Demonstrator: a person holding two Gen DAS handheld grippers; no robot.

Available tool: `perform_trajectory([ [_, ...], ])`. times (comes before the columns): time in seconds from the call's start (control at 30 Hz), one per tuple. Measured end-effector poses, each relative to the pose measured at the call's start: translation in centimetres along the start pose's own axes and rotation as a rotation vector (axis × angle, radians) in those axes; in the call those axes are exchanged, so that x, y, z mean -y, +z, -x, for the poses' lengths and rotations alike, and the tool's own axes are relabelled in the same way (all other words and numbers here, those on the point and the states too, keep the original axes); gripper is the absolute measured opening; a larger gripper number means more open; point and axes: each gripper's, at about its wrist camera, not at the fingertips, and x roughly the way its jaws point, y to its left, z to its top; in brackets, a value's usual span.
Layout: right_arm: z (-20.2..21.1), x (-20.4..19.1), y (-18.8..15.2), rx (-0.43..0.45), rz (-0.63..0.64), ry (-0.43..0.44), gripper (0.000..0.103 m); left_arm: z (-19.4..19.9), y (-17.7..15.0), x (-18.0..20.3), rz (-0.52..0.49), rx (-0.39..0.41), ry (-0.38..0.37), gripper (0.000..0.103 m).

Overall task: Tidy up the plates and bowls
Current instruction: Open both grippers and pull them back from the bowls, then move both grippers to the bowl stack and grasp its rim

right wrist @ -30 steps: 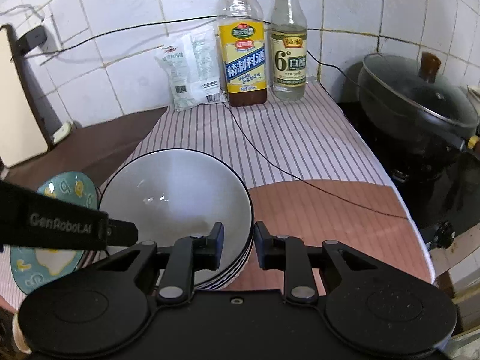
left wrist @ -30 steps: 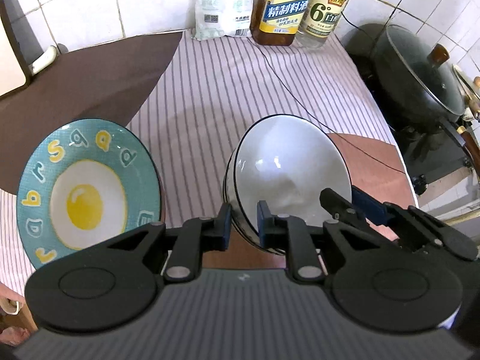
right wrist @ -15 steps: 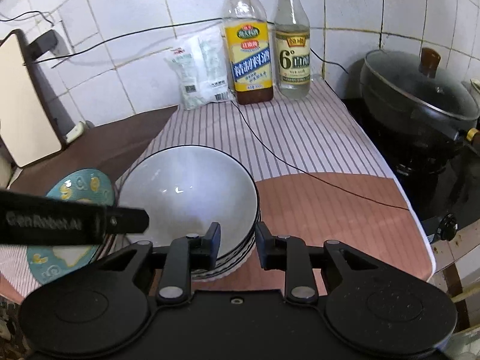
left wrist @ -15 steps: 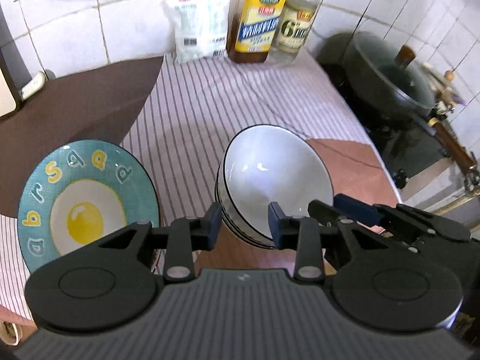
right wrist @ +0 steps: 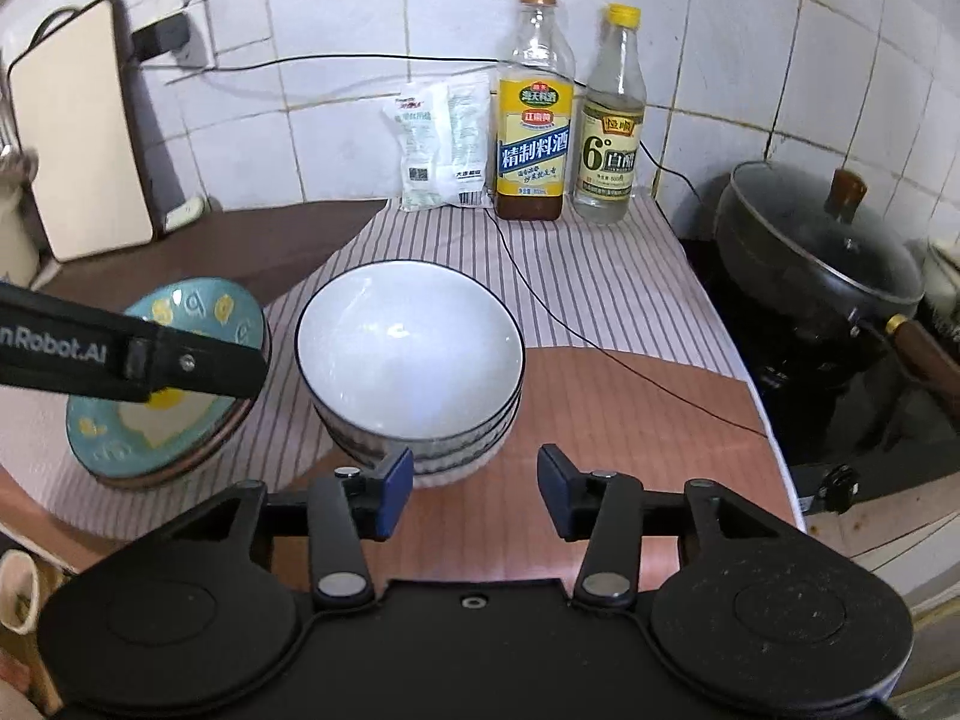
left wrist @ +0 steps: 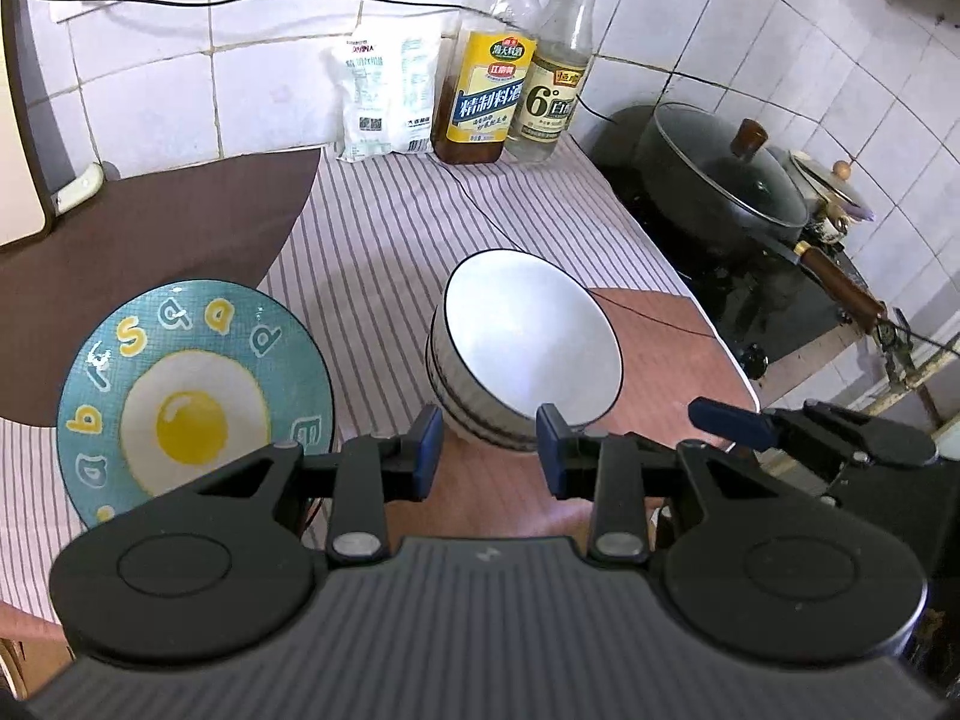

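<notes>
A striped cloth (right wrist: 600, 294) is spread over the counter (right wrist: 630, 420), with a lidded pan (right wrist: 822, 264) on the stove to the right and two bottles (right wrist: 534, 114) and a packet (right wrist: 444, 144) against the tiled wall. On the cloth, the bowls (right wrist: 408, 360) are found nested in one stack, the white top bowl seated in the ribbed ones below. Just beside the stack, to its left and apart from it, the teal egg-patterned plate (left wrist: 192, 396) is seen, apparently resting on a darker-rimmed one beneath.

The right gripper (right wrist: 474, 483) is released: its jaws have just been opening, and nothing is held between them, the stack lying just ahead. The left gripper (left wrist: 489, 453) is likewise parted and empty; its right pad overlaps the top bowl's rim in view, but no squeeze is shown.

The sorting is judged nearly or wholly done: bowls gathered, plates gathered. No further loose dishes are visible; only a withdrawal seems left.
</notes>
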Motion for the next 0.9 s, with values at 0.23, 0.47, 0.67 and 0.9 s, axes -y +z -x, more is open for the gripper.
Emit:
perform_trajectory([
  [0.23,0.1,0.0,-1.6,-0.006,0.019,-0.001,0.061,0.7,-1.5,-0.5,-0.015,0.037,-0.032,0.033],
  [0.47,-1.4,0.8,-3.2,0.045,0.038,0.050,0.063,-0.1,-2.5,-0.8,-0.027,0.077,-0.050,0.034],
  [0.67,-3.4,1.7,-4.8,0.168,0.063,0.146,0.069,-1.0,-2.9,-1.5,0.016,0.141,-0.074,0.040],
  [0.9,-6.7,2.6,-5.7,0.236,0.071,0.199,0.074,-3.6,-1.1,-3.7,0.181,0.117,-0.113,0.046],
])
